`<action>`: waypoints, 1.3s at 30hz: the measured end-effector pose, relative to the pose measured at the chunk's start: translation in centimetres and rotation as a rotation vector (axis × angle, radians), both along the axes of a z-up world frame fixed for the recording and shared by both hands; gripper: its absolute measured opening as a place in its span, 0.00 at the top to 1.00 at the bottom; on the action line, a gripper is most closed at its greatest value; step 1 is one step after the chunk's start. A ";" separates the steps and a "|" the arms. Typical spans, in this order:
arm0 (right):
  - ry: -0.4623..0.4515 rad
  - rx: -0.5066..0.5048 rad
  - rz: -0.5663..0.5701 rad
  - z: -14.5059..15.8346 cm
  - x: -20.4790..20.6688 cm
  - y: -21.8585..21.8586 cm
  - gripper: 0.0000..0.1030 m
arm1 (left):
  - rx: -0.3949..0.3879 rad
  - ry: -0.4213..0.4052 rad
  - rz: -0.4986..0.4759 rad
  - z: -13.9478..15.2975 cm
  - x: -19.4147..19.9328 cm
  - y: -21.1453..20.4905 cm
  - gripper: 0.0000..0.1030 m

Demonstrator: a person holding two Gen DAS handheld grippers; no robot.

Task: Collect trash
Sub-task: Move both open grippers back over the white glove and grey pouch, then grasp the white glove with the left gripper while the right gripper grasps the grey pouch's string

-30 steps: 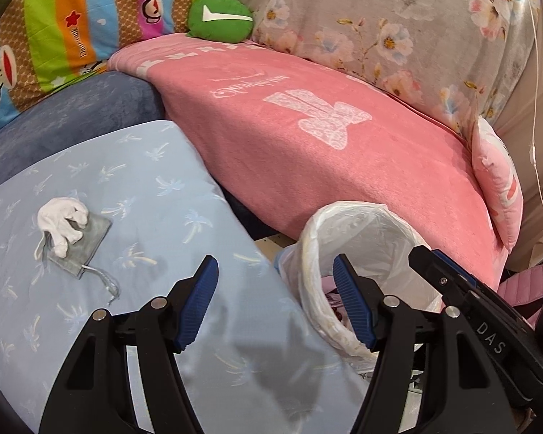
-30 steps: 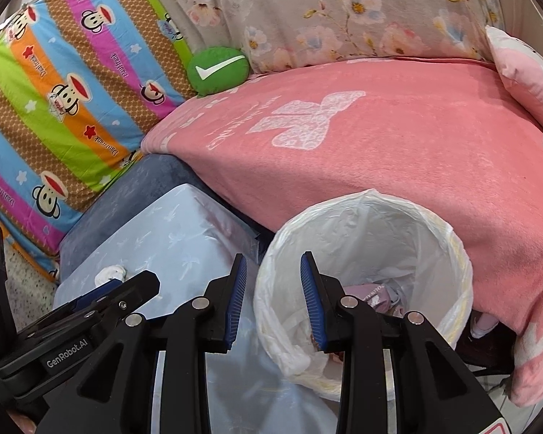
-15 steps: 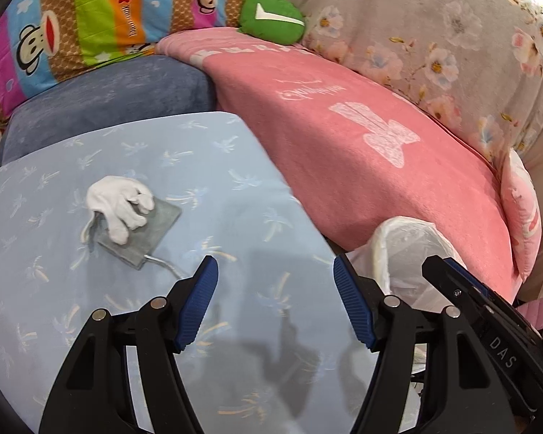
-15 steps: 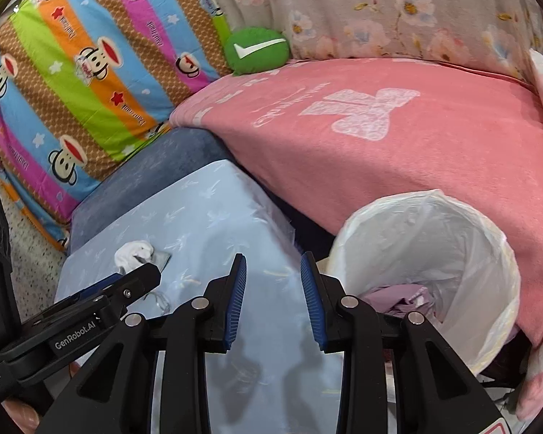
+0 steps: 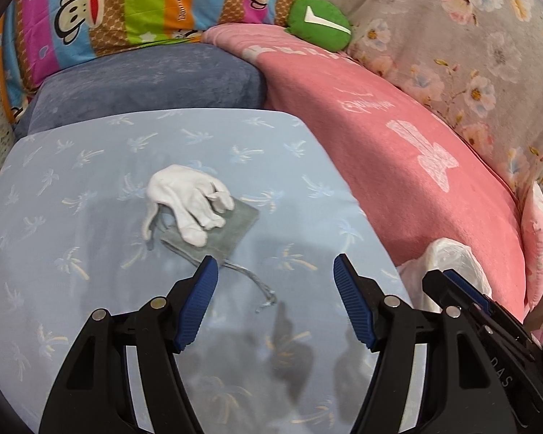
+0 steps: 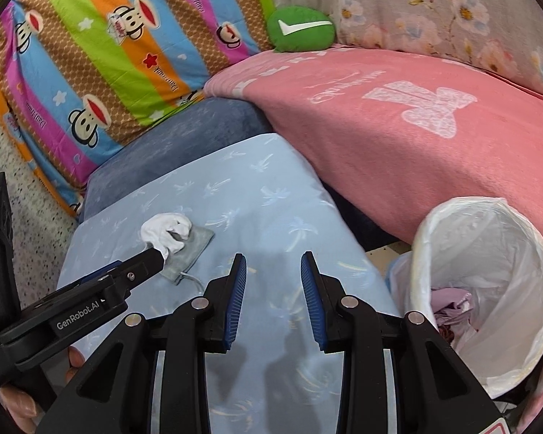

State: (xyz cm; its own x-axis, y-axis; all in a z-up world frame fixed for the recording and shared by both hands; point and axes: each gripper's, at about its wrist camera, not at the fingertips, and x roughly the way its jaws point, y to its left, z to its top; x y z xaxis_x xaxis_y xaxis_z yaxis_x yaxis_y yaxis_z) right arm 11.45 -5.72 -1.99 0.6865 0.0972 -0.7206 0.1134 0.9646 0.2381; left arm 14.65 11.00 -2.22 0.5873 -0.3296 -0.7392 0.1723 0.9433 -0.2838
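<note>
While the empty left gripper [image 5: 275,278], jaws apart, nears the crumpled white tissue [image 5: 190,204] mid-cushion, closing around it comes next.

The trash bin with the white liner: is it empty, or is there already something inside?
Not empty. In the right wrist view the trash bin stands open, and purple crumpled trash lies inside at the bottom. How full cannot be told.

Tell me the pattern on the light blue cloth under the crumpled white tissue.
Pale palm trees on the light blue cloth, clearest in the left wrist view.
</note>
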 end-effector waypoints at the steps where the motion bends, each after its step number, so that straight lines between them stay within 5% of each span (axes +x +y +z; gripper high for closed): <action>1: 0.003 -0.001 0.004 -0.1 0.2 0.3 0.68 | 0.002 0.003 0.008 -0.2 0.2 0.5 0.38; 15: 0.081 -0.012 0.097 -3.7 5.9 6.4 0.68 | 0.013 0.067 0.140 -3.4 5.4 7.3 0.35; 30: 0.152 -0.006 0.135 -8.9 13.8 10.3 0.68 | -0.010 0.097 0.117 -6.0 11.3 7.6 0.36; 39: 0.160 -0.032 0.144 -10.5 15.4 11.2 0.74 | -0.029 0.104 0.070 -7.1 11.7 7.1 0.66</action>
